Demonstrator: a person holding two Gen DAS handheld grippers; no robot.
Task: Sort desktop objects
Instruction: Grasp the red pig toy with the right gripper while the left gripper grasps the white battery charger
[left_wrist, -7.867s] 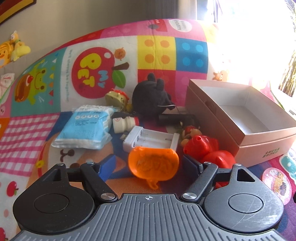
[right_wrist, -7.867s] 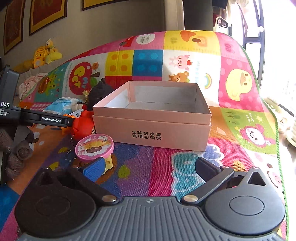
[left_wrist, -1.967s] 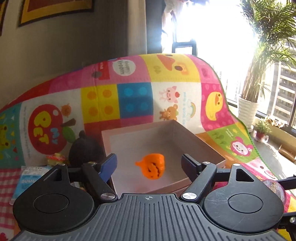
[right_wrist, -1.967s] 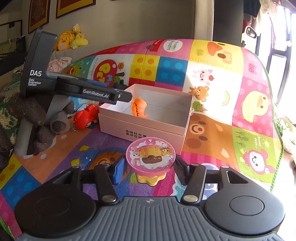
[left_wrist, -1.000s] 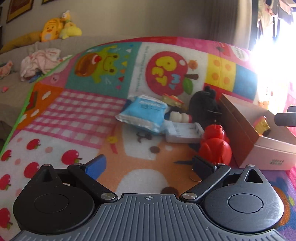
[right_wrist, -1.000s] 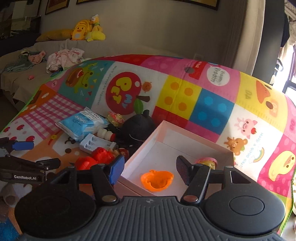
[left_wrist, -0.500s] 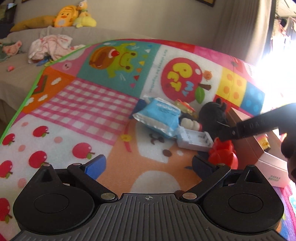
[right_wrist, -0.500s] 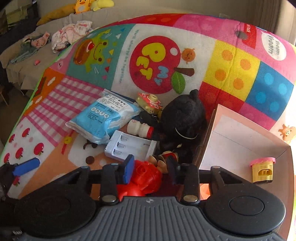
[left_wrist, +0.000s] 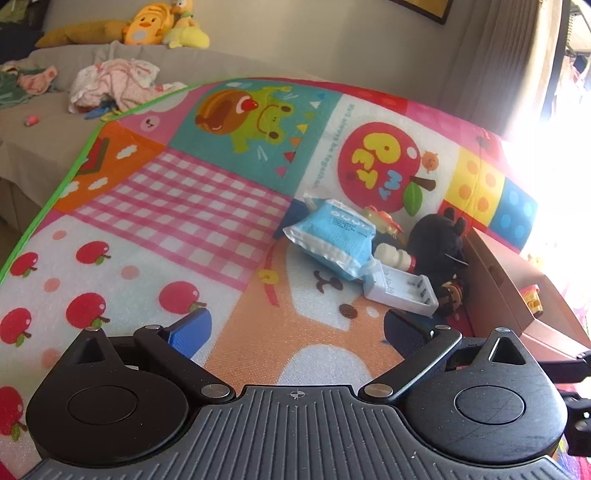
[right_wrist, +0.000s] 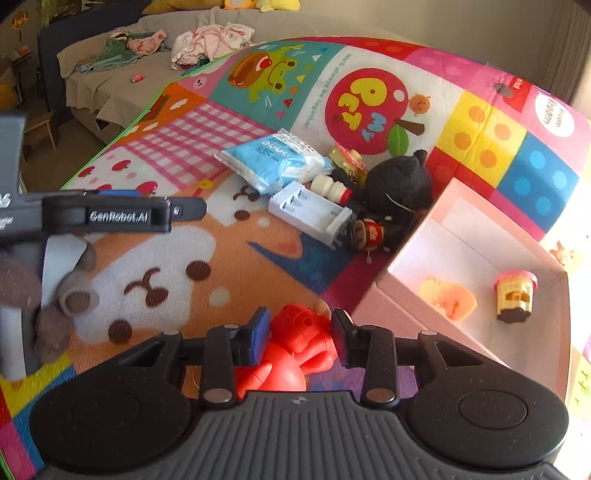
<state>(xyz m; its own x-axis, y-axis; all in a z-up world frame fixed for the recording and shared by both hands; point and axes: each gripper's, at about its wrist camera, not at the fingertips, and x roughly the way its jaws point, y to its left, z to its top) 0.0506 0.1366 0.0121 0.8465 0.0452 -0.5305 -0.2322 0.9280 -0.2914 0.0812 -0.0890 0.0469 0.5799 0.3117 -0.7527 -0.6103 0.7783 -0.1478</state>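
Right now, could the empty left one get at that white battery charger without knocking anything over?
Probably yes. The left hand-held gripper is open with bare mat ahead, and the white battery charger lies in the open on its near side; only the blue packet overlaps its far end.

The play mat (right_wrist: 177, 266) carries all items. The box (right_wrist: 399, 295) stands at the right and contains the pumpkin toy (right_wrist: 448, 299) with the small cup (right_wrist: 515, 295) to its right. The plush toy (right_wrist: 400, 192) sits against the box's left wall. The battery charger (right_wrist: 310, 212) lies left of the plush toy, with the wipes packet (right_wrist: 275, 160) behind it. The figure toy (right_wrist: 295, 343) lies nearest, left of the box's near corner.
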